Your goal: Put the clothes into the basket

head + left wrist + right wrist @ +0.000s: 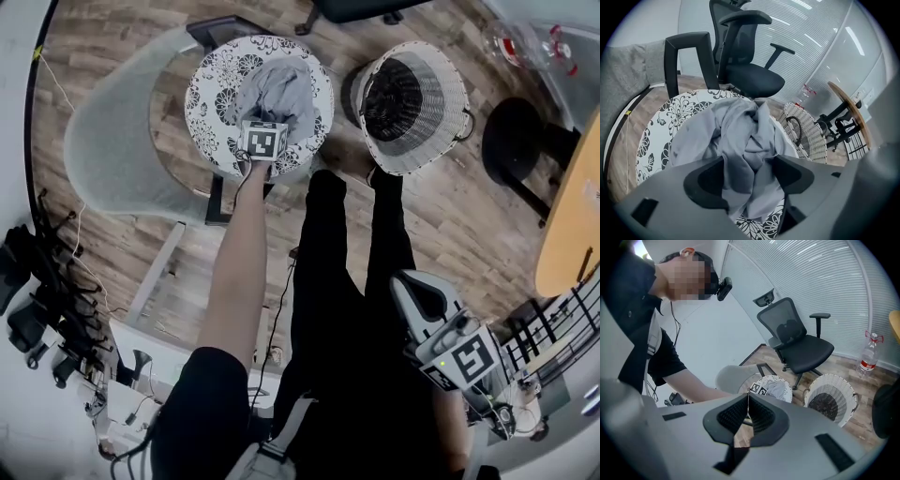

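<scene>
A crumpled grey garment [281,92] lies on a round floral cushion [211,103] at the top of the head view. My left gripper [267,127] points steeply down over it. In the left gripper view its jaws stand wide, and a bunched fold of the garment [740,136] rises between the pads of the left gripper [750,171] while the rest lies on the cushion [670,112]. The white wicker basket [412,103] stands just right of the cushion, with nothing inside. My right gripper [427,300] hangs back by my right side, shut with nothing in it [748,408].
A black office chair [745,70] stands behind the cushion. A grey padded seat [122,141] lies to its left. A water bottle [525,42] stands on the wooden floor at the far right, near a round wooden table [567,225]. My legs [328,244] stand in front of the basket.
</scene>
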{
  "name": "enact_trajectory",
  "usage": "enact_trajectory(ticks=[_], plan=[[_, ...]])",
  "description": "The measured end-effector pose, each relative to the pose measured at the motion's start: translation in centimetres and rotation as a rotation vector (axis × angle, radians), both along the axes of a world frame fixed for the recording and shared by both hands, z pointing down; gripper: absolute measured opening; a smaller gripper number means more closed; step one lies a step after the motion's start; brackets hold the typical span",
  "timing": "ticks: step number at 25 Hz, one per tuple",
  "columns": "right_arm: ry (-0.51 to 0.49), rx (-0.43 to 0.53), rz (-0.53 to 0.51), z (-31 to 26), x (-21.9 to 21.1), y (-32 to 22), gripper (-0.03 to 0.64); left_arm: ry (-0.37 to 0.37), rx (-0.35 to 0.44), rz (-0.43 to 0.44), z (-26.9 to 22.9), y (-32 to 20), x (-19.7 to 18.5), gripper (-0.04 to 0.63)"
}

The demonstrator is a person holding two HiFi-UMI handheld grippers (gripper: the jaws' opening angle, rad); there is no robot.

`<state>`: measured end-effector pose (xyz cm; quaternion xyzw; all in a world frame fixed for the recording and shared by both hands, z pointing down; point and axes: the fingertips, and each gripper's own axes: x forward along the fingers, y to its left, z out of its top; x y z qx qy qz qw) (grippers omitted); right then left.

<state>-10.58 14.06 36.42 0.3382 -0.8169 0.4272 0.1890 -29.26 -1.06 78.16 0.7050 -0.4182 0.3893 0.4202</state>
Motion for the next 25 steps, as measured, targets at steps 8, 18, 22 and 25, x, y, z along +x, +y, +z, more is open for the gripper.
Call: enact_trajectory(ticks=[8,18,22,25], plan=[[-0.004,0.010,0.003,-0.4,0.0,0.0,0.017,0.038,-0.029,0.006,1.4,0.8,0.5,0.169],[-0.007,0.027,0.015,-0.9,0.3,-0.1,0.017,0.037,-0.068,-0.035,0.1,0.9,0.6,0.060],[-0.013,0.044,0.014,-1.5,0.2,-0.4,0.017,0.046,-0.070,-0.036,-0.6,1.1,0.8,0.057],[-0.014,0.062,0.014,-2.0,0.0,-0.6,0.017,0.038,-0.061,-0.024,-1.9,1.1,0.7,0.057]])
